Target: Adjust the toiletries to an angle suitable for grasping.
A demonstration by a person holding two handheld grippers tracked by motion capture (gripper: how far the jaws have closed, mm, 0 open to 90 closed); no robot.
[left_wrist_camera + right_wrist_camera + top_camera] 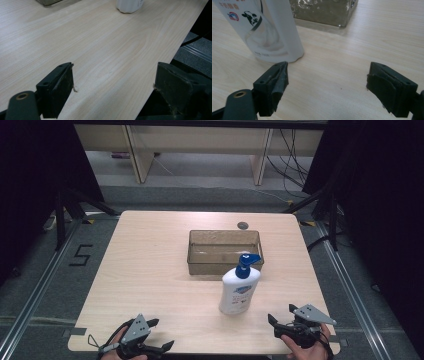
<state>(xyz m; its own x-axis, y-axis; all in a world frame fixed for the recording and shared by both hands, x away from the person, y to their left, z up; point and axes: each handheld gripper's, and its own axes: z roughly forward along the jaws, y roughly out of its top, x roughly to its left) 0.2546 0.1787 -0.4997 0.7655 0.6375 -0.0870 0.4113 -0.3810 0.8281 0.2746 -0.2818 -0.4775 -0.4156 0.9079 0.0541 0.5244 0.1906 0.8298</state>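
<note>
A white pump bottle [239, 290] with a blue pump head stands upright near the middle of the wooden table [150, 280]; its lower body [267, 30] is close ahead of my right jaws, to their left. Just behind it sits a clear brownish plastic bin [224, 251], whose corner [324, 11] also shows. My left gripper [159, 336] rests open at the table's front left edge, with nothing between its jaws [113, 87]. My right gripper [281, 320] is open near the front right edge, a short way right of the bottle, and holds nothing [327, 85].
A small dark round cap [243, 225] is set in the table's far edge. Bare wood lies left of the bin. The table's front edge runs under the left jaws, with grey floor beyond. Dark stands and cables flank the table.
</note>
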